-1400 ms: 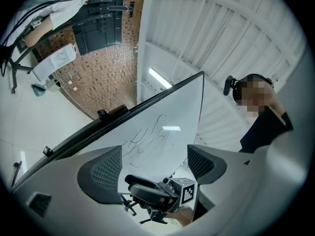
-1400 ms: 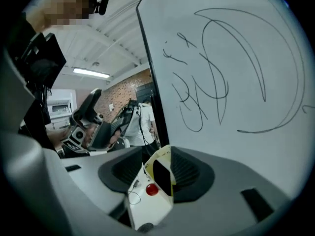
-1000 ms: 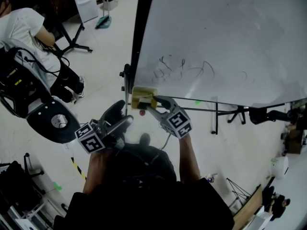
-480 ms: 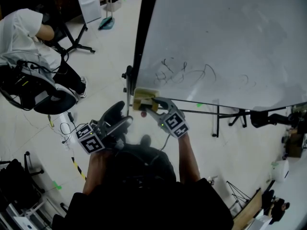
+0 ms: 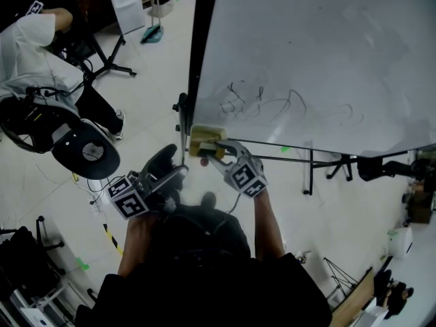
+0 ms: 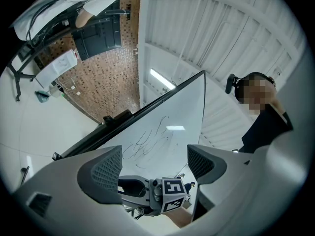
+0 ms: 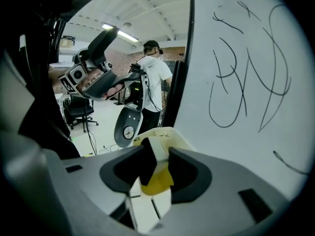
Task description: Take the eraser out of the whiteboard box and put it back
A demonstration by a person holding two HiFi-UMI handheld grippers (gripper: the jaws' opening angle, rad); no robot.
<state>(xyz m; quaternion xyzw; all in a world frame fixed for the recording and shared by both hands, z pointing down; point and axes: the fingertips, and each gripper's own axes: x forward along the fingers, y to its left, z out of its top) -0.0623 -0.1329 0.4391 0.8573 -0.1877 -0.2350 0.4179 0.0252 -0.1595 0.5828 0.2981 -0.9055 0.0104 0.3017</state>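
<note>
A cream whiteboard box [image 5: 202, 139] hangs at the lower left corner of the whiteboard [image 5: 313, 60]. My right gripper [image 5: 216, 148] reaches into it. In the right gripper view the jaws have just been closing and now press on both sides of the eraser [image 7: 157, 181], a block with black, white and yellow layers, above the box [image 7: 160, 134]. My left gripper [image 5: 167, 171] hangs lower left of the box, open with nothing between its fingers. In the left gripper view it [image 6: 154, 166] points up at the board, with the right gripper's marker cube [image 6: 171, 200] below.
Black scribbles [image 5: 259, 104] cross the board. The board's stand legs [image 5: 310, 169] spread on the floor below. A seated person [image 5: 30, 46] and an office chair [image 5: 85, 157] are at the left. Another person in white [image 7: 153, 77] stands behind the board's edge.
My right gripper has rolled a little and edged closer to the box. The left gripper has stayed put. The office chair and the seated person at the left have shifted.
</note>
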